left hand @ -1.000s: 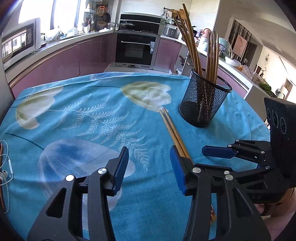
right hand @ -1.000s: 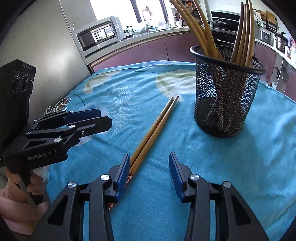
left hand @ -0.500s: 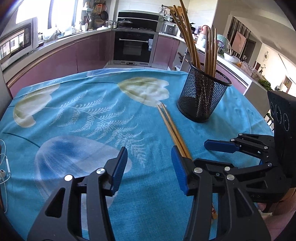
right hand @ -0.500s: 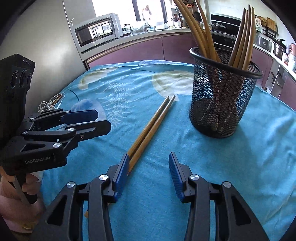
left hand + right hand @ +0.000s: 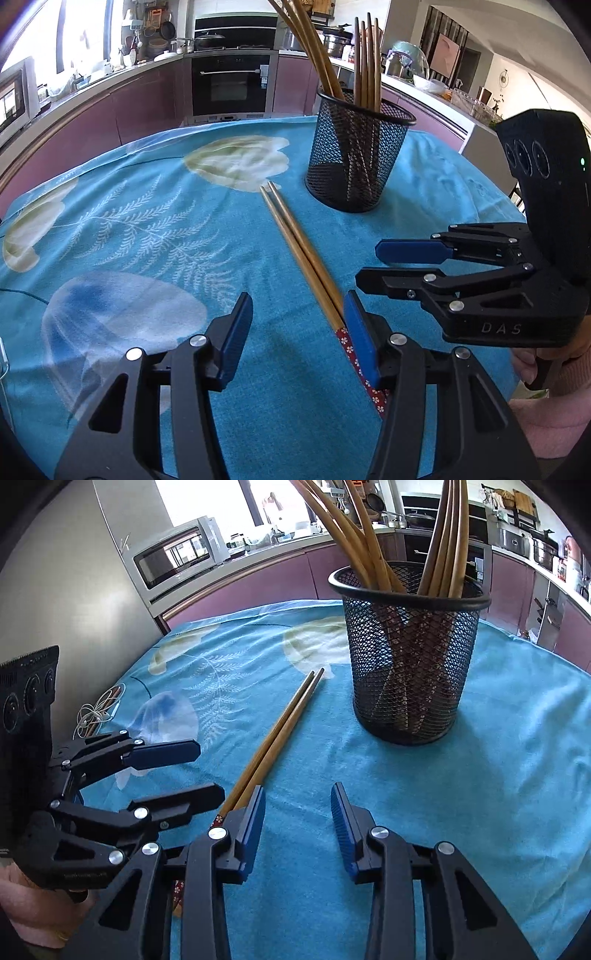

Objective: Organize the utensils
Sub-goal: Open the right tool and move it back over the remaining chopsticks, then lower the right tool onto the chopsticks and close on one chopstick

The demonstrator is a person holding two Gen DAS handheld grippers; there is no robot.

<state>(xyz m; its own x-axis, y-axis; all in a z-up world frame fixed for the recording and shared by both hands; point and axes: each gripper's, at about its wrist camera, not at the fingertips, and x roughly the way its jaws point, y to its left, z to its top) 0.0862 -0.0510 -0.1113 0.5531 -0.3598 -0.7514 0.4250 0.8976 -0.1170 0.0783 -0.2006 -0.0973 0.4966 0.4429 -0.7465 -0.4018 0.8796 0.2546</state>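
Note:
A pair of wooden chopsticks (image 5: 295, 240) lies on the blue tablecloth, tips toward a black mesh holder (image 5: 356, 162) that has several chopsticks standing in it. The pair also shows in the right wrist view (image 5: 275, 738), as does the holder (image 5: 410, 657). My left gripper (image 5: 297, 325) is open; the chopsticks' patterned ends lie against its right finger. My right gripper (image 5: 297, 812) is open and empty; the chopsticks pass under its left finger. Each gripper shows in the other's view, the right one (image 5: 384, 262) and the left one (image 5: 208, 770).
The round table has a blue floral cloth (image 5: 147, 229). A white earphone cable (image 5: 94, 712) lies near its left edge. Kitchen counters, an oven (image 5: 229, 85) and a microwave (image 5: 177, 557) stand beyond the table.
Both grippers have moved closer to the chopsticks and the holder. The left gripper has shifted so the chopsticks' patterned ends now lie beside its right finger. Both stay open.

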